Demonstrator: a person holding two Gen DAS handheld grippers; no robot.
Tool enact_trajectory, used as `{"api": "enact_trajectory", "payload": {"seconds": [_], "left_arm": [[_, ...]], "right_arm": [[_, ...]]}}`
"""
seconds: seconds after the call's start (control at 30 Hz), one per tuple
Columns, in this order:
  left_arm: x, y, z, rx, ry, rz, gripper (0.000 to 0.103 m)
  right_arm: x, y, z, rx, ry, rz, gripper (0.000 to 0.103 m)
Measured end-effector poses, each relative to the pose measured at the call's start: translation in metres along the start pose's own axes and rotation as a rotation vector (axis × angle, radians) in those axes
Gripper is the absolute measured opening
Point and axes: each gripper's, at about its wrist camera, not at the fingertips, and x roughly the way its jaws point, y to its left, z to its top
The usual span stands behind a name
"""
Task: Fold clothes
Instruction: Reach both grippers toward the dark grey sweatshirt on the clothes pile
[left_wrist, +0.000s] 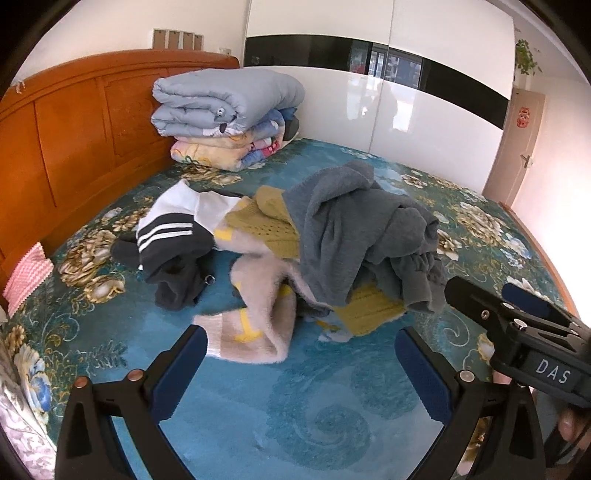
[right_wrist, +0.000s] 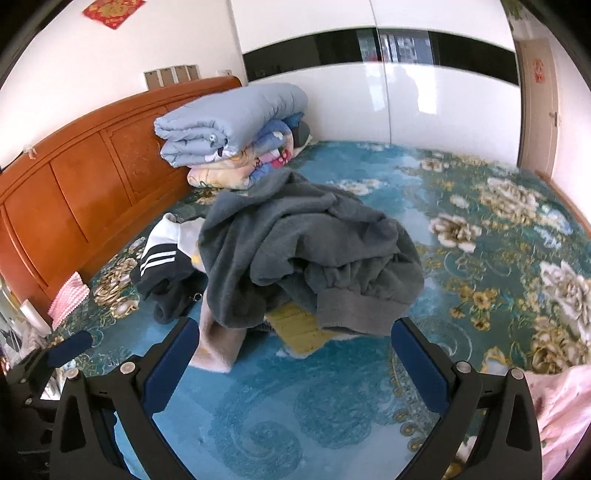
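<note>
A heap of unfolded clothes lies on the bed. A grey fleece sweater (left_wrist: 354, 236) (right_wrist: 295, 251) is on top. Under it lie a yellow-green knit (left_wrist: 273, 225) (right_wrist: 295, 328), a pale pink fuzzy garment (left_wrist: 255, 321) (right_wrist: 218, 343) and a black-and-white striped jacket (left_wrist: 166, 236) (right_wrist: 159, 266). My left gripper (left_wrist: 299, 354) is open and empty just in front of the pink garment. My right gripper (right_wrist: 295, 350) is open and empty at the near edge of the grey sweater; it also shows in the left wrist view (left_wrist: 509, 306).
The bed has a teal floral cover (left_wrist: 295, 406) (right_wrist: 480, 258). Folded quilts (left_wrist: 225, 118) (right_wrist: 232, 133) are stacked by the wooden headboard (left_wrist: 74, 129) (right_wrist: 74, 184). A pink cloth (left_wrist: 26, 277) lies at the left edge. White wardrobe doors (left_wrist: 406, 110) stand behind the bed.
</note>
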Motion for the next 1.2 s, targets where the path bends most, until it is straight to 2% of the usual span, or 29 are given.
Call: {"api": "enact_trajectory", "payload": {"seconds": [0.23, 0.47, 0.57, 0.73, 0.83, 0.9, 1.0, 1.1, 1.13, 1.17, 1.2], "left_arm": [[0.024, -0.01, -0.007, -0.002, 0.026, -0.019, 0.103], [0.045, -0.007, 0.009, -0.02, 0.034, -0.041, 0.103], [0.049, -0.008, 0.014, -0.021, 0.011, -0.051, 0.103], [0.057, -0.004, 0.023, -0.02, 0.03, -0.074, 0.103], [0.06, 0.0, 0.047, -0.048, 0.005, -0.113, 0.103], [0.059, -0.004, 0.071, -0.031, -0.032, -0.125, 0.103], [0.071, -0.026, 0.092, 0.083, -0.028, -0.076, 0.103], [0.087, -0.046, 0.11, 0.151, -0.02, -0.046, 0.103], [0.093, -0.051, 0.115, 0.161, -0.011, -0.034, 0.101], [0.097, -0.054, 0.117, 0.169, -0.013, -0.02, 0.091], [0.109, -0.056, 0.117, 0.184, 0.028, 0.006, 0.081]], "right_arm": [[0.017, -0.003, 0.006, 0.032, 0.066, 0.021, 0.103], [0.033, -0.006, 0.012, 0.065, 0.131, 0.04, 0.103], [0.033, -0.013, 0.014, 0.077, 0.126, 0.033, 0.103], [0.035, -0.025, 0.018, 0.098, 0.119, 0.021, 0.103], [0.035, -0.033, 0.02, 0.11, 0.115, 0.015, 0.103], [0.031, -0.041, 0.016, 0.111, 0.121, 0.003, 0.103], [0.025, -0.056, 0.008, 0.121, 0.128, -0.01, 0.103], [0.019, -0.072, 0.0, 0.145, 0.135, -0.025, 0.103], [0.017, -0.077, -0.003, 0.153, 0.138, -0.032, 0.103], [0.014, -0.081, -0.006, 0.153, 0.146, -0.047, 0.103], [0.01, -0.087, -0.009, 0.157, 0.166, -0.067, 0.103]]}}
